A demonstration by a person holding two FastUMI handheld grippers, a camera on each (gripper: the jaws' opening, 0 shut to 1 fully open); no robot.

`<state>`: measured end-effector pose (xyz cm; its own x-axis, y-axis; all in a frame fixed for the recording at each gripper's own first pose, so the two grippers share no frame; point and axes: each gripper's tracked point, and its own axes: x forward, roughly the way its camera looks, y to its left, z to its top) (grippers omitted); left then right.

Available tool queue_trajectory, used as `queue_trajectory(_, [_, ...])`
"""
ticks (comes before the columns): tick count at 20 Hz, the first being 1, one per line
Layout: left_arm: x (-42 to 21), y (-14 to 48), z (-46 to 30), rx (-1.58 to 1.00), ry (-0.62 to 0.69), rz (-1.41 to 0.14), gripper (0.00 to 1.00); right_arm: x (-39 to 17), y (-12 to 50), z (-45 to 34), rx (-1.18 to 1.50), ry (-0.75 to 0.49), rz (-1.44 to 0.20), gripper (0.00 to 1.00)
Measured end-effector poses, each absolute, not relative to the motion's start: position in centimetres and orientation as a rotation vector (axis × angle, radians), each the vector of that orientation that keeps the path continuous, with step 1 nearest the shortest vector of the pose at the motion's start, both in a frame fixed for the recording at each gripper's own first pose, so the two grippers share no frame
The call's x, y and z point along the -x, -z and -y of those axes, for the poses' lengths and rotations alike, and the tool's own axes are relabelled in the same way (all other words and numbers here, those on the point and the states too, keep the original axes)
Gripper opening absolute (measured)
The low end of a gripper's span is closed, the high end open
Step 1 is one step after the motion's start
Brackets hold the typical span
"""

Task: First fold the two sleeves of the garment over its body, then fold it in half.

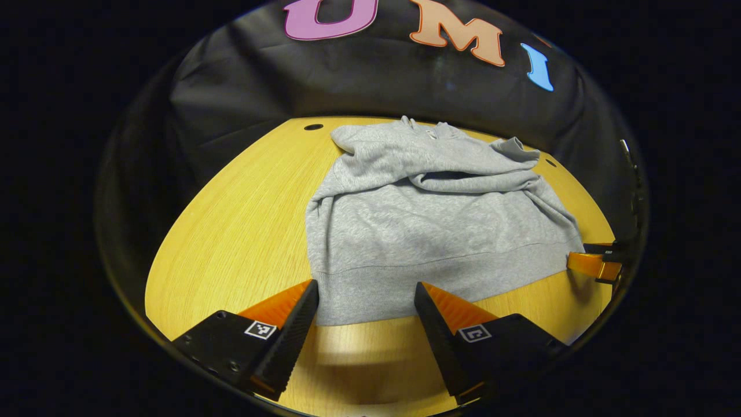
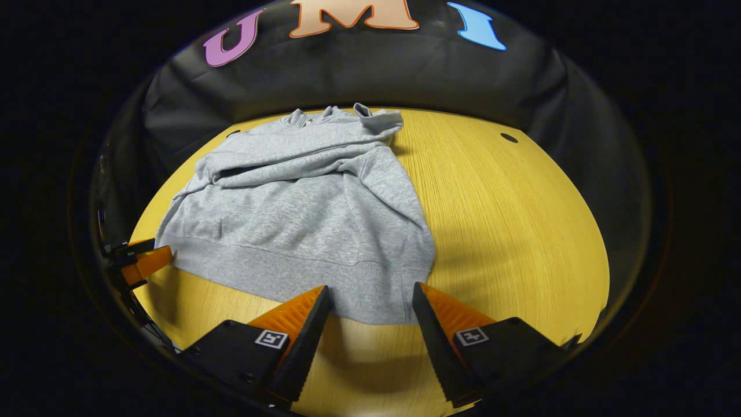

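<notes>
Garment (image 1: 428,231) lies flat on the bench (image 1: 231,231), sleeves folded across its body; left gripper (image 1: 366,298) and right gripper (image 2: 370,301) hover spread at the hem corners. Uneven pinches would likely skew the half-fold or drag the sleeves loose.

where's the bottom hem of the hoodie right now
The hem runs along the near edge of the grey hoodie on the wooden table, just ahead of the open left gripper and right gripper.
</notes>
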<state>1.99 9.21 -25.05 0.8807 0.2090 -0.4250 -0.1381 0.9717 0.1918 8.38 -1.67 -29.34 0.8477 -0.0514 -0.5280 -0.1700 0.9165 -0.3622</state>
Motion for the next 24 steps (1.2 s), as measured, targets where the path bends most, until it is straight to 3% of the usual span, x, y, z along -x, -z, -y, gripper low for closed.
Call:
queue_trajectory(1, [-2.0,25.0,-9.3,-0.159,-0.183,-0.454,0.97,-8.3,29.2,1.5,0.407,-0.068,-0.553,0.85])
queue_trajectory(2, [-1.8,25.1,-9.1,-0.15,-0.182,-0.453,0.97,-8.3,29.3,1.5,0.402,-0.064,-0.55,0.73])
queue_trajectory(3, [-2.2,25.1,-9.0,-0.148,-0.184,-0.449,0.9,-8.4,29.3,1.4,0.404,-0.068,-0.547,0.61])
queue_trajectory(4, [-2.4,25.3,-8.7,-0.149,-0.17,-0.45,0.88,-8.2,29.4,1.2,0.4,-0.075,-0.549,0.62])
queue_trajectory(6, [-2.7,25.3,-7.9,-0.137,-0.137,-0.44,0.65,-8.2,29.4,1.0,0.373,-0.074,-0.547,0.31])
queue_trajectory(8, [-3.0,25.3,-7.0,-0.104,-0.109,-0.434,0.41,-8.3,29.6,0.9,0.367,-0.065,-0.551,0.12])
queue_trajectory(9, [-3.2,25.3,-6.7,-0.081,-0.109,-0.433,0.2,-8.4,29.5,0.8,0.379,-0.068,-0.551,0.11])
queue_trajectory(10, [-3.4,25.4,-6.6,-0.068,-0.115,-0.433,0.11,-8.1,29.3,0.8,0.385,-0.065,-0.553,0.12])
queue_trajectory(11, [-3.4,25.5,-6.6,-0.063,-0.118,-0.437,0.06,-8.2,29.5,0.7,0.4,-0.072,-0.55,0.06])
queue_trajectory(14, [-3.5,25.4,-6.5,-0.064,-0.128,-0.442,0.01,-8.2,29.6,0.6,0.403,-0.091,-0.565,0.06])
queue_trajectory(19, [-3.7,24.9,-6.4,-0.075,-0.12,-0.475,0.0,-8.2,29.3,0.2,0.329,-0.114,-0.622,0.03])
queue_trajectory(24, [-4.0,21.7,-5.5,-0.037,-0.11,-0.438,0.0,-8.3,26.5,-1.3,0.307,-0.145,-0.571,0.03])
